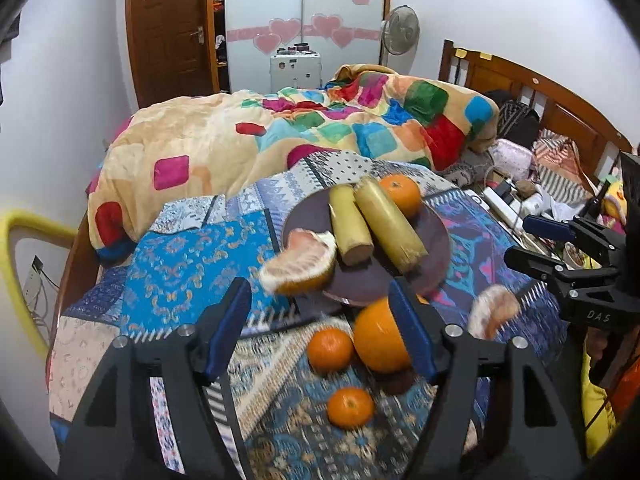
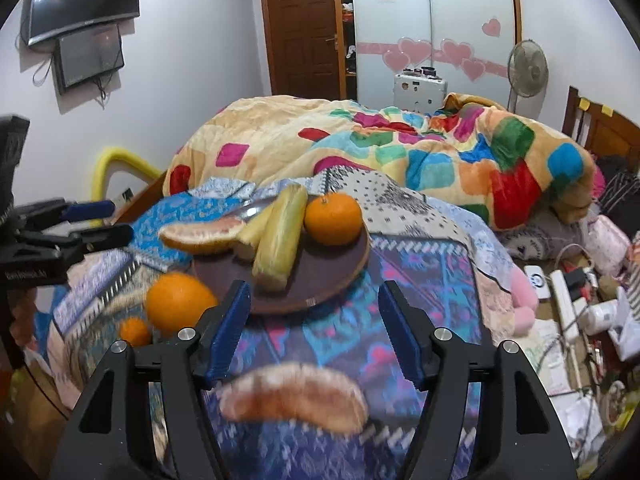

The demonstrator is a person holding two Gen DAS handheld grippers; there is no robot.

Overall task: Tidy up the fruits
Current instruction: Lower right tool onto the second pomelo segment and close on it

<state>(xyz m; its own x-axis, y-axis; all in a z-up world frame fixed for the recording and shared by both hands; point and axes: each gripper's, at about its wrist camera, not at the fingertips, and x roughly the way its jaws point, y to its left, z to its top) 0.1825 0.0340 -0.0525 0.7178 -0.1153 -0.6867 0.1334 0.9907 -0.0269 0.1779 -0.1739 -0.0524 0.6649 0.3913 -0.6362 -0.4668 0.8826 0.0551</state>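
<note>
A dark round plate [image 1: 434, 240] [image 2: 328, 276] on the patterned bedspread holds two yellow sugarcane pieces [image 1: 388, 224] [image 2: 280, 236], a tangerine [image 1: 400, 194] [image 2: 333, 219] and a peeled pomelo wedge [image 1: 300, 260] [image 2: 200, 234] at its rim. Off the plate lie a big orange [image 1: 376, 336] [image 2: 178, 304], two small tangerines [image 1: 330, 350] [image 1: 350, 407] and a second pomelo wedge [image 1: 494, 316] [image 2: 294, 398]. My left gripper [image 1: 324, 328] is open over the loose oranges. My right gripper [image 2: 314, 332] is open just above the second wedge, which lies loose below and between its fingers.
A colourful duvet [image 1: 280, 136] is heaped behind the plate. Clutter of power strips and bottles [image 2: 576, 304] lies at the right. The wooden headboard [image 1: 540, 92] is far right; a yellow padded rail [image 1: 16, 240] stands at the left bed edge.
</note>
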